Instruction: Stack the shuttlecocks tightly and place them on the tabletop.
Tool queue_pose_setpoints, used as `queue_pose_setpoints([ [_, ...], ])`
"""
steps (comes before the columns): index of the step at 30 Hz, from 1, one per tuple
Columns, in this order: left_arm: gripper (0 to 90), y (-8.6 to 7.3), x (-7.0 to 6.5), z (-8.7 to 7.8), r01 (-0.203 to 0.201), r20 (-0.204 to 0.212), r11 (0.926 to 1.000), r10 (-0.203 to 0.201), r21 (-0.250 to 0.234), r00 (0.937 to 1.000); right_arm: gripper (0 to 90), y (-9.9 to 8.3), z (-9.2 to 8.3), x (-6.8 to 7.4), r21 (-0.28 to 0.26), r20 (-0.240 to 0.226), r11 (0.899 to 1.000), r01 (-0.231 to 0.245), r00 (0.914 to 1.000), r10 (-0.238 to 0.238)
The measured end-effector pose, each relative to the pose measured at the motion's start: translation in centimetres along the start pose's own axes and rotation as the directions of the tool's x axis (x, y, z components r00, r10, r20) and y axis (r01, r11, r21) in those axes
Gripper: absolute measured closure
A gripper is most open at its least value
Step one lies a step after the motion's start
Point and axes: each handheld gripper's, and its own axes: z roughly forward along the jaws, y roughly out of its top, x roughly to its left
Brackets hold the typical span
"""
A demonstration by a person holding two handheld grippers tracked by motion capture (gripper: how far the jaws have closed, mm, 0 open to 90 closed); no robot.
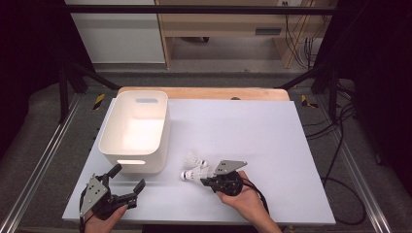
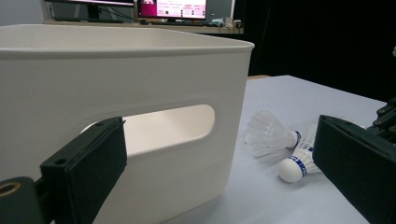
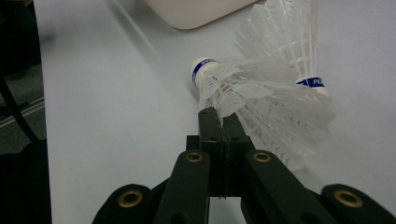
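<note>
White worktop (image 1: 252, 126), white bin (image 1: 136, 131). Right hand-held gripper (image 3: 219, 116) clenched on feather skirt of shuttlecock (image 3: 261, 88) beside bin; thin pinch, likely slipping. Left hand-held gripper (image 1: 127, 178) released.
</note>
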Motion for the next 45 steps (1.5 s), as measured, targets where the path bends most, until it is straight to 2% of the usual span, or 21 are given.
queue_pose_setpoints([
  [9,3.1,0.0,0.0,0.0,0.0,0.0,1.0,0.0,0.0,1.0,90.0,0.0,0.3,0.3,-0.006,-0.018,1.0,0.011,0.9998,-0.011],
  [15,3.1,0.0,0.0,0.0,0.001,0.0,1.0,-0.001,0.001,1.0,89.4,0.0,0.3,0.3,0.007,-0.013,1.0,0.016,0.9998,-0.015],
  [27,3.1,0.0,0.0,0.0,0.0,-0.003,1.0,0.0,0.001,1.0,72.9,-0.2,0.0,0.3,0.021,-0.004,1.0,-0.012,0.9999,0.012],
  [34,3.2,0.0,0.0,0.0,0.003,-0.004,1.0,-0.003,0.0,1.0,62.6,-0.4,-0.5,0.6,0.042,0.009,0.999,-0.011,0.9999,0.01],
  [45,3.2,0.0,0.0,0.0,0.003,-0.006,1.0,-0.003,-0.001,1.0,56.6,-0.4,-2.4,0.7,0.05,0.031,0.999,-0.007,0.9995,0.006],
])
